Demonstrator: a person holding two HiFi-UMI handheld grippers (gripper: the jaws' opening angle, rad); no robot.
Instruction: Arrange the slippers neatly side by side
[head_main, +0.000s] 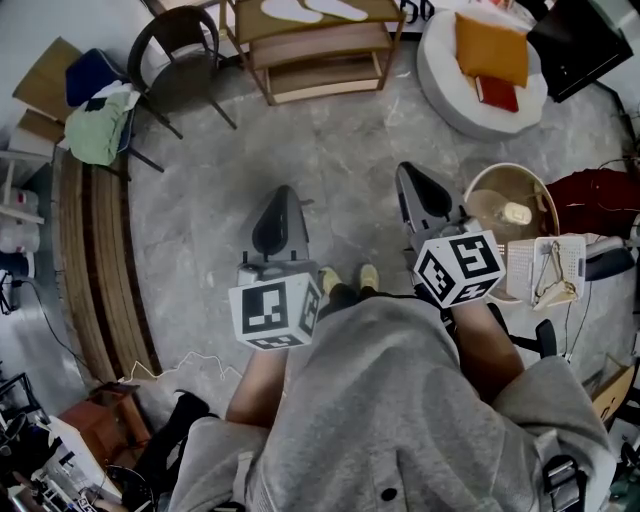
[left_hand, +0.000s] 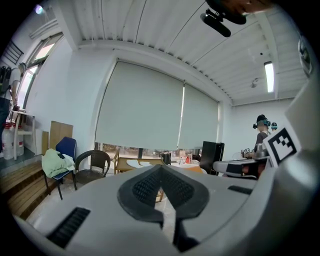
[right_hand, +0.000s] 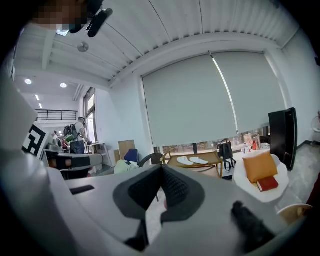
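Note:
Two white slippers (head_main: 312, 9) lie on top of a low wooden table (head_main: 318, 62) at the far side of the room, well ahead of both grippers. They also show in the left gripper view (left_hand: 135, 163) and in the right gripper view (right_hand: 193, 160). My left gripper (head_main: 279, 215) is held level over the grey floor, its jaws shut with nothing between them (left_hand: 161, 168). My right gripper (head_main: 415, 185) hangs beside it, also shut and empty (right_hand: 161, 168). Both are far from the slippers.
A black chair (head_main: 183, 55) and a blue chair with green cloth (head_main: 98, 118) stand at the far left. A white round seat with an orange cushion (head_main: 488, 50) is at the far right. A round basket (head_main: 510, 208) sits near my right gripper. Wooden boards (head_main: 95, 262) line the left.

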